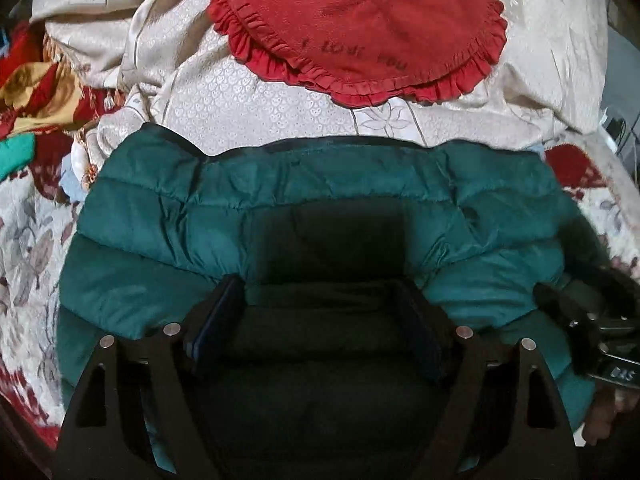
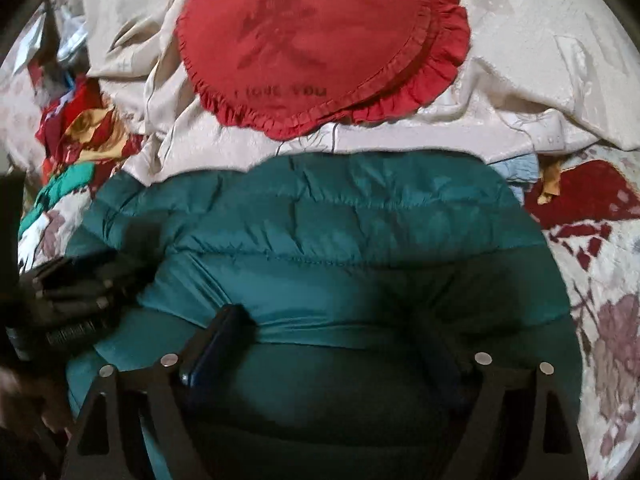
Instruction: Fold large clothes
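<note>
bed: a bedspread point(image 1: 36, 264) with a leaf-and-flower print carries everything here; the green jacket serves as the landmark below.
cream cover: a rumpled cream cover point(image 1: 248, 96) lies just beyond the jacket's far edge, touching it.
green jacket: the quilted green jacket point(image 1: 328, 184) lies on the bed as a broad bundle, directly under both tools; its far edge runs straight across and its near part is in shadow.
red cushion: a frilled red cushion point(image 2: 304, 48) with lettering rests on the cream cover, beyond the jacket and apart from it.
loose clothes: a heap of red, yellow and green clothes point(image 1: 36, 104) sits off the jacket's far left corner.
left gripper: the left gripper point(image 1: 320, 312) hangs over the jacket with jaws spread wide; fabric shows between them, yet the pads do not appear to pinch it.
right gripper: the right gripper point(image 2: 332, 344) stands beside it over the same jacket, jaws equally wide apart, nothing clamped.
step in hand: probably between folds, a layer laid down and let go.
next move: likely calls for both tools to reach the jacket's outer ends, bite through the puffy layers, and bring them over evenly so the slick fabric does not spring back.
</note>
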Demonstrator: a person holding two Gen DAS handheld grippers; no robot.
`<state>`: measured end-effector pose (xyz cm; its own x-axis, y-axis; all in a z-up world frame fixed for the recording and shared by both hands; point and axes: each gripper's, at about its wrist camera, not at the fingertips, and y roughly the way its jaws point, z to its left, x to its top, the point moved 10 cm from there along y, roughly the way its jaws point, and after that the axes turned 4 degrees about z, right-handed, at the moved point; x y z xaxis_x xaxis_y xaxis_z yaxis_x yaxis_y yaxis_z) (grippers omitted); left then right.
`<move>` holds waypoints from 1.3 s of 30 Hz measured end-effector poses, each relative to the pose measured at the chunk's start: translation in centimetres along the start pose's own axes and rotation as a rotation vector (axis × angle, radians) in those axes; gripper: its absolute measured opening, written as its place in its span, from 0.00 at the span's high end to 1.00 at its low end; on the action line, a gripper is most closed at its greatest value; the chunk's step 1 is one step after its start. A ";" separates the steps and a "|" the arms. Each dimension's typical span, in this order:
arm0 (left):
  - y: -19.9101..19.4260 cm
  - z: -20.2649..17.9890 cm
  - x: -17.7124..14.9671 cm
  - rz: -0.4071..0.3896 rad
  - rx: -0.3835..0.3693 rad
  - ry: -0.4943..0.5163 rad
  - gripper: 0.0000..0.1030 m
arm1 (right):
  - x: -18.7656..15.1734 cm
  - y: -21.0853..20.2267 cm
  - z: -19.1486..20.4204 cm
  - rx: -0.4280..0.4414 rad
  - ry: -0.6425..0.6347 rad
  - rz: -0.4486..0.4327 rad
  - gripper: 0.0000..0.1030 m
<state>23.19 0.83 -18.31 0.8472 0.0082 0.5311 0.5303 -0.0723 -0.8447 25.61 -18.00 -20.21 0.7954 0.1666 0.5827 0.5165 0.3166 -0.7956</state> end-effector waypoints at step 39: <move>-0.1 14.1 -0.1 -0.320 -0.450 -0.163 0.65 | -2.7 -0.8 -12.9 0.119 0.371 0.030 0.00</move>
<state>23.50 14.95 -19.20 0.6597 0.2507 0.7085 0.7256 -0.4579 -0.5136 27.18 -30.74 -23.29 0.8817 -0.1642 0.4424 0.4679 0.4262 -0.7742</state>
